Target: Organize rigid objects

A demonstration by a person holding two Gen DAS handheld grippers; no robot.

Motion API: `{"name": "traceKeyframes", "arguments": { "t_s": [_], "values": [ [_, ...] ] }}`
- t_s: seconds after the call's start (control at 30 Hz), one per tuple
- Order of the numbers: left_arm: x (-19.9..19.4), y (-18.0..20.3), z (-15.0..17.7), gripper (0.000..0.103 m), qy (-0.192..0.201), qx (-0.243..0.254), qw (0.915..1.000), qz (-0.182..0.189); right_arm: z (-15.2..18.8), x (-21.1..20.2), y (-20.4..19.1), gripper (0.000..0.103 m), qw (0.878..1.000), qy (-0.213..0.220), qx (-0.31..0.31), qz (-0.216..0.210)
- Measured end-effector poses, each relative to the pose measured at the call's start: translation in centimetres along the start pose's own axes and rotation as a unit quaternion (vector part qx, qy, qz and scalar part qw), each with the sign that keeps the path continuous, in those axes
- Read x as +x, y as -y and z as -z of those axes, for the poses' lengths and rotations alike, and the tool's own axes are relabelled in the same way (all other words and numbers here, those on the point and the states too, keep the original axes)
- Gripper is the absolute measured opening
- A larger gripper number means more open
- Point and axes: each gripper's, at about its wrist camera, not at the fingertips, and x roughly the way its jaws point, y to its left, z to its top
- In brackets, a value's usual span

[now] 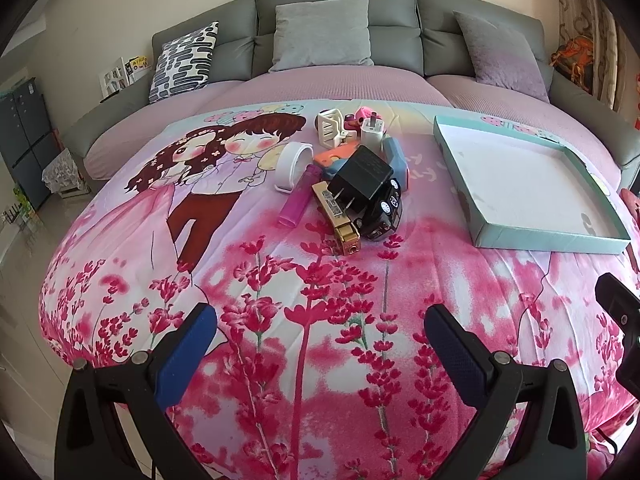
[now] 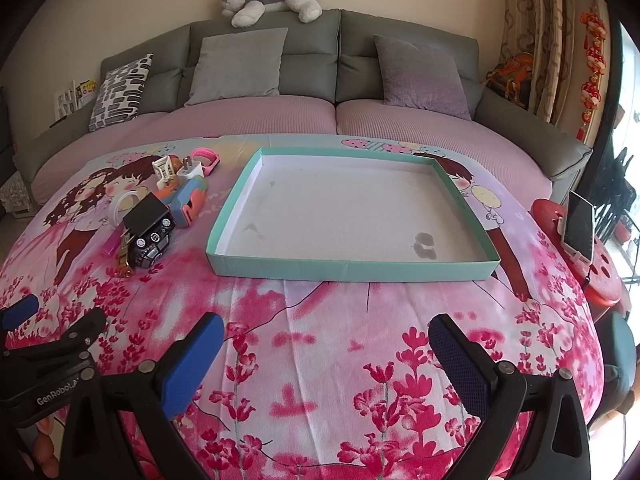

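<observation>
A pile of small rigid items lies on the pink flowered blanket (image 1: pixel 320 280): a black plug adapter (image 1: pixel 362 178) on a black toy car (image 1: pixel 384 212), a gold lighter (image 1: pixel 340 216), a pink lighter (image 1: pixel 296 196), a white ring (image 1: pixel 294 166) and a white charger (image 1: pixel 372 132). The same pile (image 2: pixel 152 216) shows at the left of the right wrist view. A shallow teal tray (image 2: pixel 352 270) with a white floor sits to the pile's right, with nothing in it. My left gripper (image 1: pixel 320 332) hangs open short of the pile. My right gripper (image 2: pixel 326 348) is open before the tray.
A grey sofa (image 2: pixel 320 48) with cushions runs behind the blanket, a plush dog (image 2: pixel 272 0) on its back. A red stool (image 2: pixel 592 264) carrying a phone (image 2: pixel 578 224) stands at the right. The left gripper's body (image 2: pixel 48 360) shows at the lower left of the right wrist view.
</observation>
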Motion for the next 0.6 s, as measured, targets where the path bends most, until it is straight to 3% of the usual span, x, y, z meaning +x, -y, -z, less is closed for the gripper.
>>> {"name": "traceKeyframes", "arguments": {
  "t_s": [0.6],
  "values": [
    [-0.01, 0.29, 0.02, 0.103, 0.001, 0.006, 1.0000, -0.002, -0.05, -0.12, 0.87, 0.103, 1.000, -0.004, -0.002, 0.000]
  ]
}}
